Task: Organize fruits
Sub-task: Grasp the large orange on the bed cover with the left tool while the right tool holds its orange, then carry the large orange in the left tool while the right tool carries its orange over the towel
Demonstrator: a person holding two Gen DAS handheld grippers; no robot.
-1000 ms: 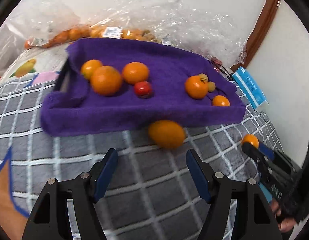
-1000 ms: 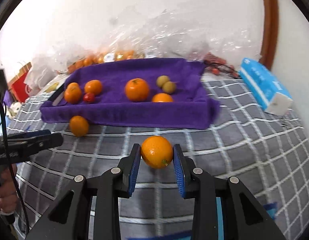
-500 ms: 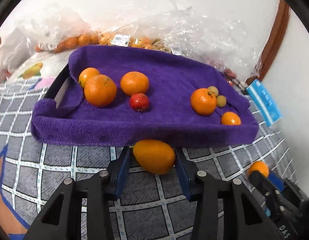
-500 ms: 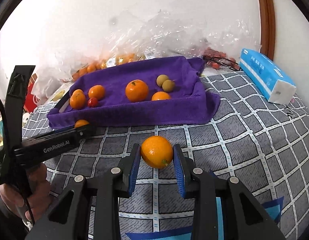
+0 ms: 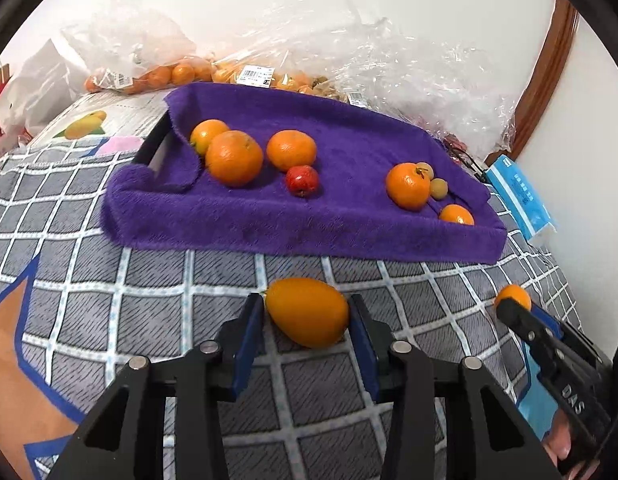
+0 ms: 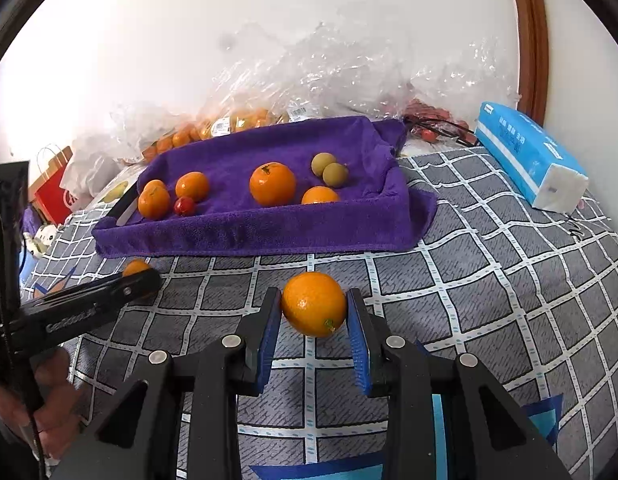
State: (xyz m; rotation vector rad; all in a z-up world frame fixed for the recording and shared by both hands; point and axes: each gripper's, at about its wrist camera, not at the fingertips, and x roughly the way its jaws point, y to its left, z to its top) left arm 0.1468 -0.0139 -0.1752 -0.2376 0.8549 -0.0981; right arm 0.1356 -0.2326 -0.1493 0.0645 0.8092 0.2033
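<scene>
Already an oval orange fruit [image 5: 307,312] and a round orange [image 6: 313,304] are gripped by closed fingers and could be bruised by squeezing.

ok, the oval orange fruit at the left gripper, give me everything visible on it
The oval orange fruit is smooth, glossy, egg-shaped, yellow-orange, with a tiny green stem nub at its left tip. It lies on its side on the grey checked blanket, just in front of the purple towel-lined tray, not in it. The left gripper has just been closing around it; both blue fingers now press its ends. No damage visible.
</scene>
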